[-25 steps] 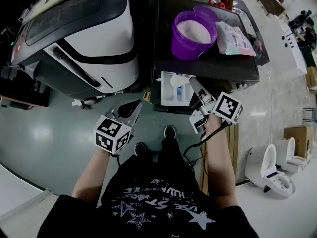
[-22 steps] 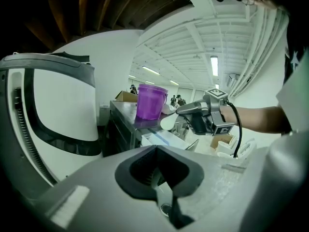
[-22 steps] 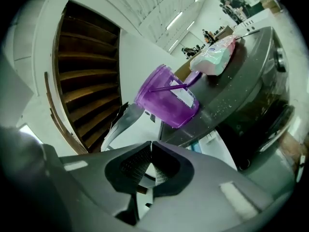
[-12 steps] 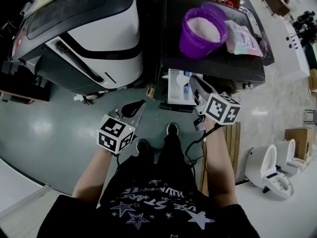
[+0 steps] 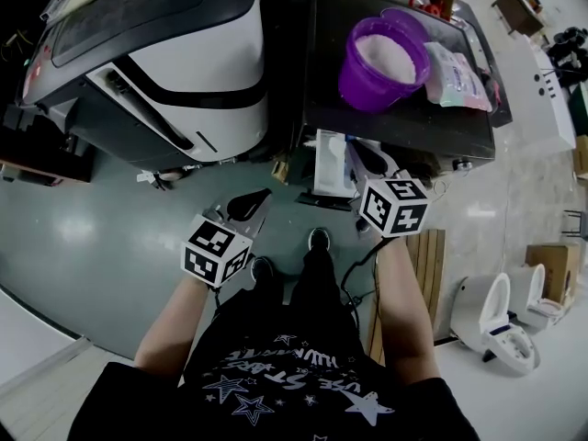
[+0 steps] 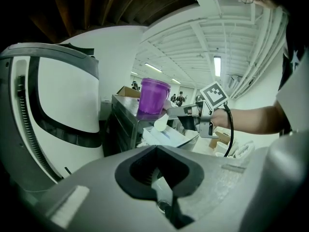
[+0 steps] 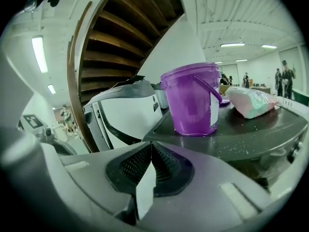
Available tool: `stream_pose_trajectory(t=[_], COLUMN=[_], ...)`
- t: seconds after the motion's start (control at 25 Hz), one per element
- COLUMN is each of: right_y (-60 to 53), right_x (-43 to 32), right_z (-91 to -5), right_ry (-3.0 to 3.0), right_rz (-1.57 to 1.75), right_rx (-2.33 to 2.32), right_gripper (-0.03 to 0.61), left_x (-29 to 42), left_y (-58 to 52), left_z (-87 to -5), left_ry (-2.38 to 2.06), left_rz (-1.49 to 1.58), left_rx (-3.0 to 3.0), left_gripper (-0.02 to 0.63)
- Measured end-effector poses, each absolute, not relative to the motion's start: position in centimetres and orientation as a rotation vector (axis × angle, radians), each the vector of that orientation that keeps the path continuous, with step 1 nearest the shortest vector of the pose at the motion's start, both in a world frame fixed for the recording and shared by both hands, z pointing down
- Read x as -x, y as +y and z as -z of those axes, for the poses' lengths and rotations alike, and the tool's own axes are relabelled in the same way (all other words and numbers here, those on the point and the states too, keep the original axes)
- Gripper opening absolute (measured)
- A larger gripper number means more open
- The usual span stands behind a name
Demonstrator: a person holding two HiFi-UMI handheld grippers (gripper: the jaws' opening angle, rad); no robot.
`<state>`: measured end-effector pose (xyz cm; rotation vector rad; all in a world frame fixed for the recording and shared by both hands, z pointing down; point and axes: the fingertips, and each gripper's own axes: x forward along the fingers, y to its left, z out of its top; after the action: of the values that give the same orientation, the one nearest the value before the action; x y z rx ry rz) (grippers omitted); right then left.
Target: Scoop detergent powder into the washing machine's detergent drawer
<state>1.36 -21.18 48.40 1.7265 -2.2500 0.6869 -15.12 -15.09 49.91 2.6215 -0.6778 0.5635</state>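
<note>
The white detergent drawer [image 5: 329,165] stands pulled out from the front of the dark-topped machine [image 5: 404,127]. On that top sits a purple bucket [image 5: 381,58] of white powder. My right gripper [image 5: 360,156] is shut on the flat handle of a white scoop [image 6: 161,123], whose bowl hangs just above the drawer [image 6: 170,135]. In the right gripper view the scoop handle [image 7: 145,187] shows edge-on between the pads, and the bucket [image 7: 190,100] is ahead. My left gripper [image 5: 252,202] hangs lower left of the drawer, shut with nothing in it.
A white and black washing machine [image 5: 184,72] fills the upper left. A pastel detergent bag [image 5: 457,73] lies beside the bucket. A white toilet [image 5: 501,324], a cardboard box [image 5: 551,255] and wooden boards [image 5: 429,265] are on the floor at right.
My right gripper has rolled, so its marker cube now faces up, and it has sunk slightly over the drawer. The scoop's bowl no longer shows face-up. The left gripper has stayed put.
</note>
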Motion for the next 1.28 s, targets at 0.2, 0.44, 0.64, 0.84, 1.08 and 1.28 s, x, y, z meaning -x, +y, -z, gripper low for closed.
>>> stream_pose_trajectory(t=[0.2, 0.44, 0.64, 0.84, 1.08, 1.28], right_y=[-21.1, -20.8, -20.4, -20.1, -19.8, -19.2], right_x=[-0.8, -0.1, 0.8, 1.4, 2.2, 3.0], right_z=[-48.9, -49.3, -49.2, -49.3, -49.3, -49.7], right_ry=[-2.213, -2.181, -2.157, -2.113, -2.093, -2.095], right_rz=[-0.589, -0.455, -0.297, -0.166, -0.074, 0.021], right_rx=[-1.698, -1.649, -1.601, -1.554, -1.487, -1.403], right_gripper=[0.034, 0.034, 0.034, 0.034, 0.034, 0.034], left_x=[15.4, 15.6, 15.7, 15.7, 15.7, 15.7], left_y=[-15.2, -15.6, -15.7, -15.8, -15.7, -15.4], left_z=[-50.1, -50.3, -50.4, -50.4, -50.4, -50.5], left_ry=[-0.682, -0.690, -0.691, -0.699, -0.700, -0.702], left_rz=[-0.559, -0.550, -0.541, -0.531, -0.528, -0.524], left_rx=[-2.610, -2.600, -2.594, -2.591, -2.589, -2.589], left_gripper=[0.000, 0.000, 0.000, 0.000, 0.000, 0.000])
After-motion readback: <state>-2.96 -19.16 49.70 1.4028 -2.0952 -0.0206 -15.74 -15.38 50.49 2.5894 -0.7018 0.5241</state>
